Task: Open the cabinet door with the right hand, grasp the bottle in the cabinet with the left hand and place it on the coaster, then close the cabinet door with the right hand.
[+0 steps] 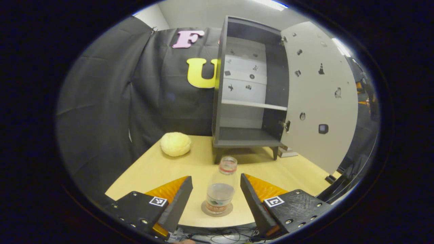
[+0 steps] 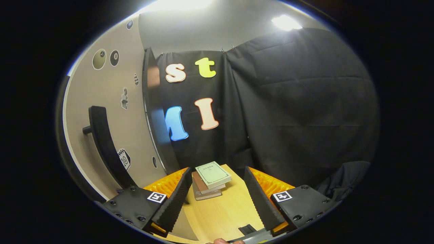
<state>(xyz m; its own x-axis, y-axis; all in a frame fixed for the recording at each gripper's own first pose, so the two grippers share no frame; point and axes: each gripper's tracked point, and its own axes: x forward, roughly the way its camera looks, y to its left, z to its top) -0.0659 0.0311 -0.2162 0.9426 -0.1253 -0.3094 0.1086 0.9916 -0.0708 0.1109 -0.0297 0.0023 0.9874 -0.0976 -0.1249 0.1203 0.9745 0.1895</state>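
Bottle (image 1: 221, 189) stands on coaster (image 1: 206, 210) between spread left claw (image 1: 216, 196); next, spread right claw (image 2: 215, 196) must push door (image 2: 101, 112), at nine o'clock, shut.

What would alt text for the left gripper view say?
A clear bottle stands upright on a round coaster between the open left tongs. Behind it on the table, the cabinet stands empty, door open.
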